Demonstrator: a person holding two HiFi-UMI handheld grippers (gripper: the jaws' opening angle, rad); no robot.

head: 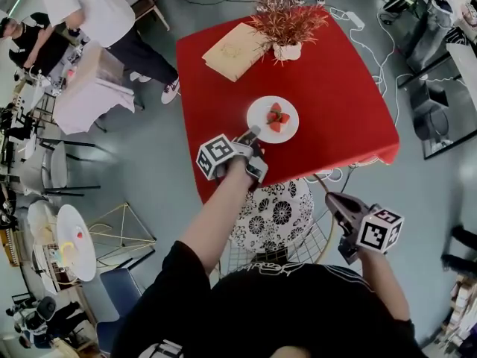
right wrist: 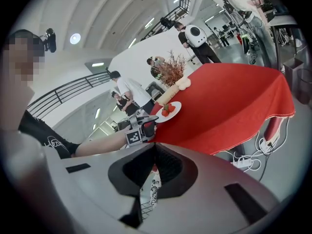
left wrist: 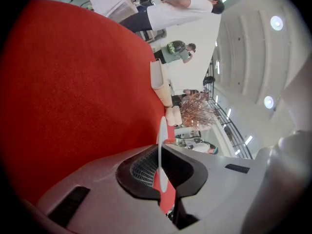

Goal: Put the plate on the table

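A white plate (head: 273, 118) with cut strawberries (head: 276, 118) is over the near part of the red table (head: 335, 88); I cannot tell whether it rests on the cloth. My left gripper (head: 252, 134) is shut on the plate's near-left rim. In the left gripper view the plate (left wrist: 161, 135) shows edge-on as a thin white line pinched in the left gripper (left wrist: 159, 172). My right gripper (head: 333, 202) hangs shut and empty off the table's near edge, to the right. The right gripper view shows its closed jaws (right wrist: 155, 167), the plate (right wrist: 169, 111) and the left gripper (right wrist: 146, 121) beyond.
A dried plant in a white pot (head: 287, 28) and a brown paper envelope (head: 235, 51) sit at the table's far side. A patterned chair seat (head: 274, 215) stands between me and the table. People (head: 89, 6) stand at the far left; cables (head: 365, 28) lie on the floor.
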